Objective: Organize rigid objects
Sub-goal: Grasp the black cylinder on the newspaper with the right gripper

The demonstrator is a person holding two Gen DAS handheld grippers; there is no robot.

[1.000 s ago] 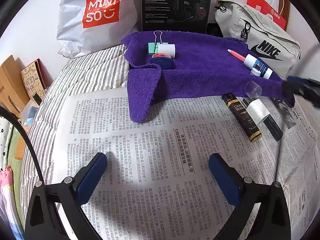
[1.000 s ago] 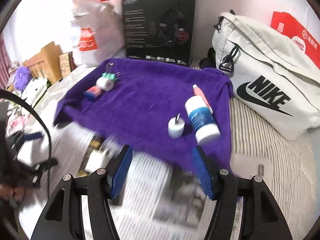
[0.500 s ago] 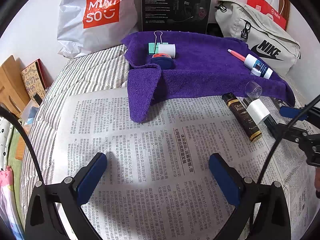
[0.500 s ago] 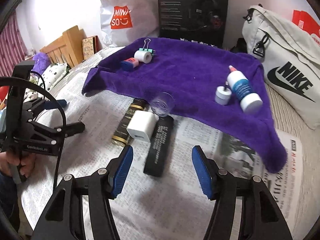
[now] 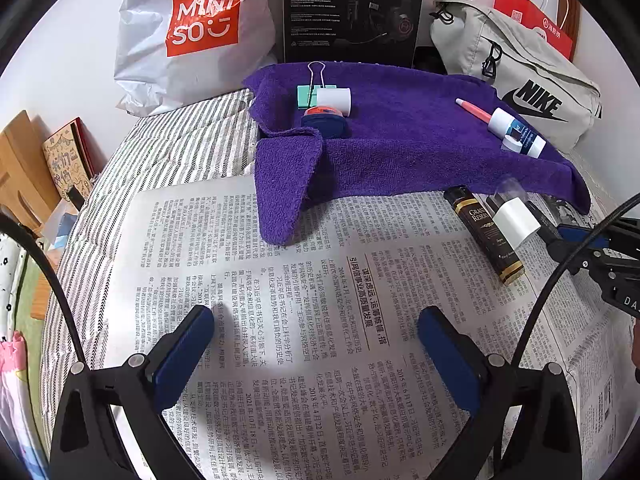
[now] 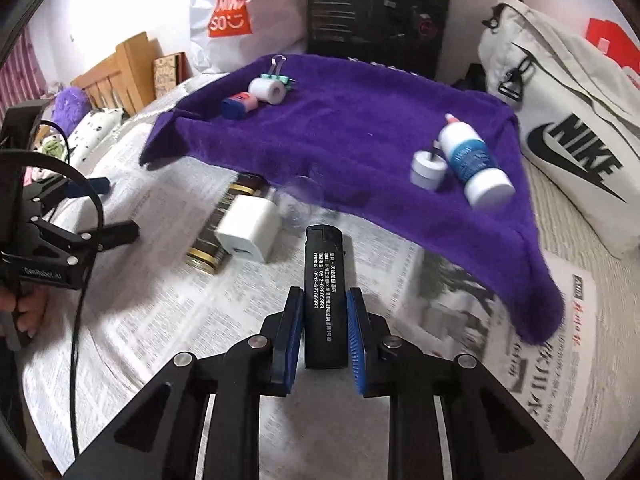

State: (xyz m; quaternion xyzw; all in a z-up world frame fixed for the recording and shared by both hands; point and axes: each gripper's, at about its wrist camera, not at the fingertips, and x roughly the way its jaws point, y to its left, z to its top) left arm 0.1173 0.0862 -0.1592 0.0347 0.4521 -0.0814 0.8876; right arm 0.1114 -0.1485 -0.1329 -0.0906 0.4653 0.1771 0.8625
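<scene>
My right gripper [image 6: 323,320] is shut on a black lighter [image 6: 322,276] lying on the newspaper [image 6: 168,320]. Beside it lie a white charger cube [image 6: 248,226], a dark gold-capped tube [image 6: 218,232] and a clear cap [image 6: 298,202]. On the purple towel [image 6: 352,128] are a glue bottle [image 6: 474,162], a white cap [image 6: 427,168], a white roll [image 6: 267,89], a blue-red sharpener [image 6: 239,105] and a binder clip [image 6: 278,68]. My left gripper [image 5: 316,332] is open and empty over the newspaper [image 5: 280,300], far left of the charger cube [image 5: 516,226] and tube [image 5: 486,236].
A Miniso bag [image 5: 192,36], a black headset box [image 5: 352,12] and a Nike bag [image 5: 516,76] stand behind the towel [image 5: 400,140]. A wooden frame [image 5: 20,164] is at the left edge. Striped bedding [image 5: 176,152] lies under the paper.
My right gripper moved down to the black lighter and shut on it. The left gripper has not moved.
</scene>
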